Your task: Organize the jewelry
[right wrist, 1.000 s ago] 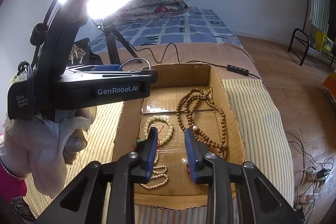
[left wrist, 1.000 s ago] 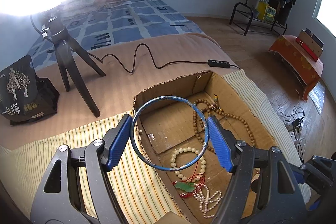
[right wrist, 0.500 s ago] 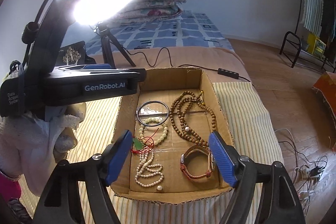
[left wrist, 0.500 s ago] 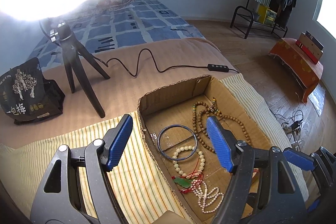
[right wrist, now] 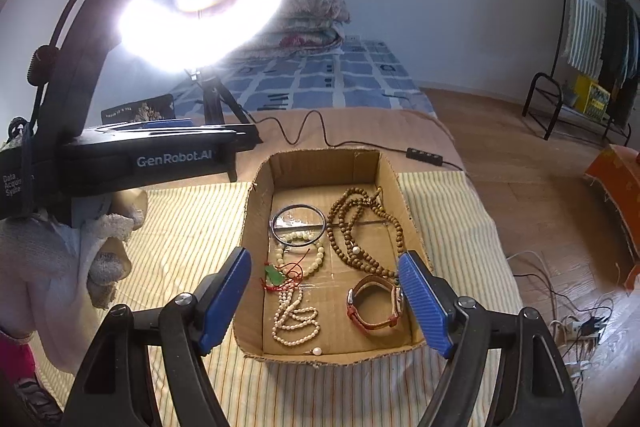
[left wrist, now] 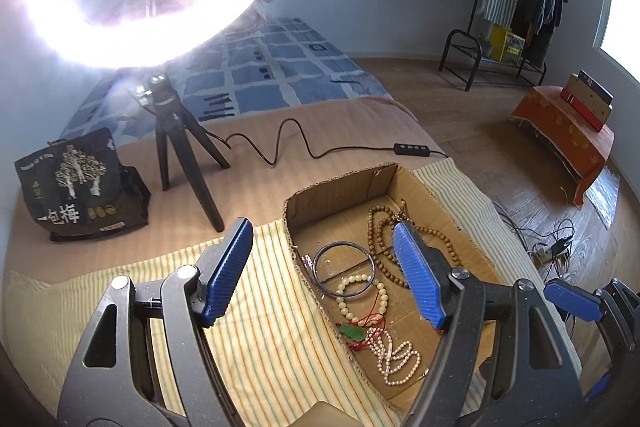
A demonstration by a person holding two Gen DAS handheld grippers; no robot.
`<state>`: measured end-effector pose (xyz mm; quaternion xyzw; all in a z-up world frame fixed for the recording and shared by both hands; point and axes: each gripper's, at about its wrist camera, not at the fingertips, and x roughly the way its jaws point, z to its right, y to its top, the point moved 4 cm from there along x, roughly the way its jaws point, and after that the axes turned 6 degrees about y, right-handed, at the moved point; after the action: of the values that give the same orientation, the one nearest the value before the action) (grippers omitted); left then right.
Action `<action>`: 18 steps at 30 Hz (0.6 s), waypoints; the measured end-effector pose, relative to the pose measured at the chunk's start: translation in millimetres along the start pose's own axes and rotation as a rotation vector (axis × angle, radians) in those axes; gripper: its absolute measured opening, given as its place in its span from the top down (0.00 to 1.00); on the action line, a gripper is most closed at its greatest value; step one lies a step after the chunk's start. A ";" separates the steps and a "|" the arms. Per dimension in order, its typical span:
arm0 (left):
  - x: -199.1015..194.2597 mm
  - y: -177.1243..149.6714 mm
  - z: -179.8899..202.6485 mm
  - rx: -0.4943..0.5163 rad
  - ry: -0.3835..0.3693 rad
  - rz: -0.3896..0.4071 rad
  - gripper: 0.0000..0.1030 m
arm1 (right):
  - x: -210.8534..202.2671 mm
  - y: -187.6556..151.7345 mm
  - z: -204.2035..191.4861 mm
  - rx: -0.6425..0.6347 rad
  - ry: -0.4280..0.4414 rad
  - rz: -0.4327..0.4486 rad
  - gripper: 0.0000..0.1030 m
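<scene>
An open cardboard box lies on a striped cloth and holds the jewelry. A blue bangle rests at the back left, over a cream bead bracelet. A long wooden bead necklace is at the back right. A pearl strand with a green pendant fills the front left, and a brown leather watch the front right. My right gripper hangs open above the box's front. My left gripper is open over the box's left wall, above the bangle. Neither holds anything.
A lit ring light on a black tripod stands behind the box, its cable and switch trailing right. A black printed bag sits at left. A gloved hand holds the left gripper. Clothes rack, orange-covered bench and floor wires are at right.
The blue bangle left my left gripper's jaws and now lies in the box. My right jaws opened wide, and the watch appeared on the box floor. Both grippers rose and pulled back.
</scene>
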<state>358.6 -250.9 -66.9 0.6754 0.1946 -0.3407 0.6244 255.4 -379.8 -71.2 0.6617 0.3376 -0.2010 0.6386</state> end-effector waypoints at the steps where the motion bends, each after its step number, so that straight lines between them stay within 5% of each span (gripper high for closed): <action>1: -5.4 -0.2 -1.7 0.001 0.000 0.007 0.27 | -3.9 0.4 -2.3 -0.003 -0.004 0.005 0.24; 18: -113.4 -21.2 -36.0 0.034 0.012 0.152 0.27 | -77.7 -3.8 -45.1 -0.041 -0.081 0.097 0.17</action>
<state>273.3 -194.3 -2.7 0.7006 0.1407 -0.2918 0.6358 191.5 -350.5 -15.1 0.6553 0.2831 -0.1896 0.6742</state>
